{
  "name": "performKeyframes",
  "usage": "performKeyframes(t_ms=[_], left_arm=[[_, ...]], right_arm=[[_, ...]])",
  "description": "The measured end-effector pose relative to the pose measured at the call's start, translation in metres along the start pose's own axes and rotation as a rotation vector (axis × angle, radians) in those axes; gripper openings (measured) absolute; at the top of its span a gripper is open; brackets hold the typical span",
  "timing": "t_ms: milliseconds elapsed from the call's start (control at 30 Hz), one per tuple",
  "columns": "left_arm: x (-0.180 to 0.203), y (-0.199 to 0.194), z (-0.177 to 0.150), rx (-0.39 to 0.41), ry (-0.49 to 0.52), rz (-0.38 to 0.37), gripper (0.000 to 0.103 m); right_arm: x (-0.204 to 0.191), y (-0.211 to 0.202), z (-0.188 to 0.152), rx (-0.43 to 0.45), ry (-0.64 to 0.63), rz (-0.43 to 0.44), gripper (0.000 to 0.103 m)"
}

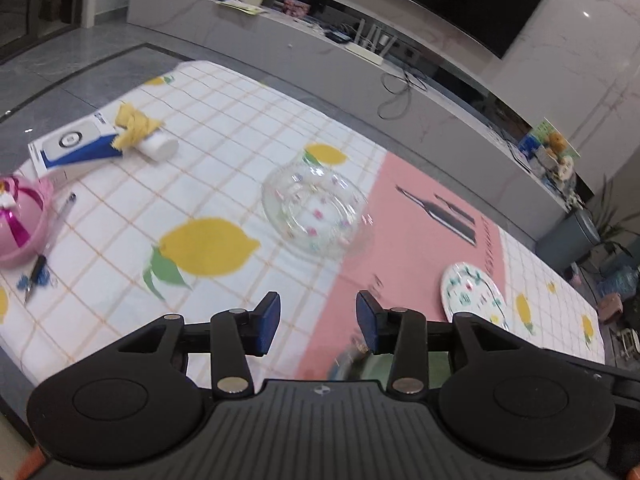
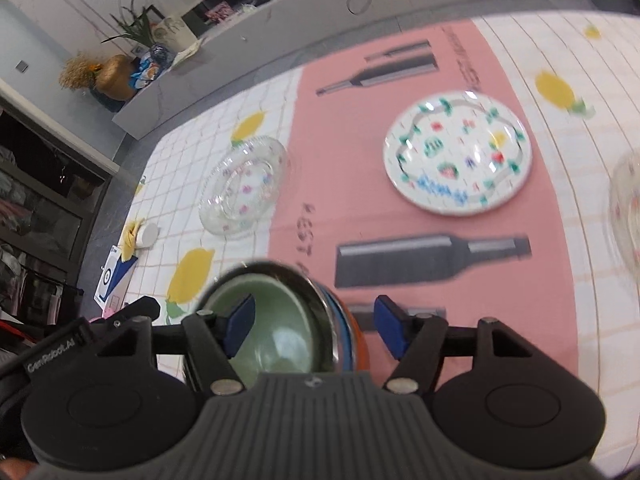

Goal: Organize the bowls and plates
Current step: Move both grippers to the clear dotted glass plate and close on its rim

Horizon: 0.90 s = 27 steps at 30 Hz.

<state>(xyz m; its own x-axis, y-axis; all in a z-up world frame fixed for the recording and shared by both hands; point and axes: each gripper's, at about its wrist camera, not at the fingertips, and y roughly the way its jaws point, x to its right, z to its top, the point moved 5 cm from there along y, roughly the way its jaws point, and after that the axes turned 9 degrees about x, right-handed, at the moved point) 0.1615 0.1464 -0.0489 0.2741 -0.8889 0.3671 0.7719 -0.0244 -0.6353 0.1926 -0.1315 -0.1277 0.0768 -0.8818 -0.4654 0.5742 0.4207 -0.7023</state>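
Note:
A clear glass plate with small coloured dots (image 1: 316, 212) lies on the lemon-print cloth ahead of my left gripper (image 1: 318, 322), which is open and empty above the table. A white plate with a colourful pattern (image 1: 474, 296) lies to its right on the pink mat; it also shows in the right wrist view (image 2: 458, 156). My right gripper (image 2: 314, 330) is open over a stack of bowls (image 2: 280, 328): a green one on top, with metal, blue and orange rims beside it. The glass plate (image 2: 244, 186) shows far left. Another glass dish (image 2: 626, 208) is at the right edge.
A pink lidded container (image 1: 22, 224), a pen (image 1: 60, 216), a blue-and-white box (image 1: 72, 148), a yellow cloth (image 1: 134, 128) and a white cup (image 1: 160, 148) sit at the table's left. A low TV bench (image 1: 360, 64) runs behind the table.

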Motion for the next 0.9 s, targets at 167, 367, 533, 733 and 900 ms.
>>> performKeyframes(t_ms=[167, 367, 533, 733, 900], left_arm=[[-0.013, 0.021, 0.025, 0.047, -0.068, -0.020, 0.047], [-0.026, 0.063, 0.047, 0.048, -0.114, -0.001, 0.047], [-0.040, 0.106, 0.054, 0.061, -0.136, 0.018, 0.045], [-0.054, 0.144, 0.058, 0.028, -0.115, 0.057, 0.038], [-0.059, 0.164, 0.054, -0.014, -0.122, 0.052, 0.038]], right_arm=[[-0.012, 0.023, 0.024, -0.010, -0.035, 0.000, 0.065], [-0.020, 0.058, 0.053, -0.035, -0.024, 0.017, 0.062], [-0.027, 0.099, 0.069, -0.092, -0.009, 0.072, 0.053], [-0.033, 0.148, 0.085, -0.147, 0.005, 0.126, 0.039], [-0.025, 0.180, 0.088, -0.160, -0.021, 0.096, 0.031]])
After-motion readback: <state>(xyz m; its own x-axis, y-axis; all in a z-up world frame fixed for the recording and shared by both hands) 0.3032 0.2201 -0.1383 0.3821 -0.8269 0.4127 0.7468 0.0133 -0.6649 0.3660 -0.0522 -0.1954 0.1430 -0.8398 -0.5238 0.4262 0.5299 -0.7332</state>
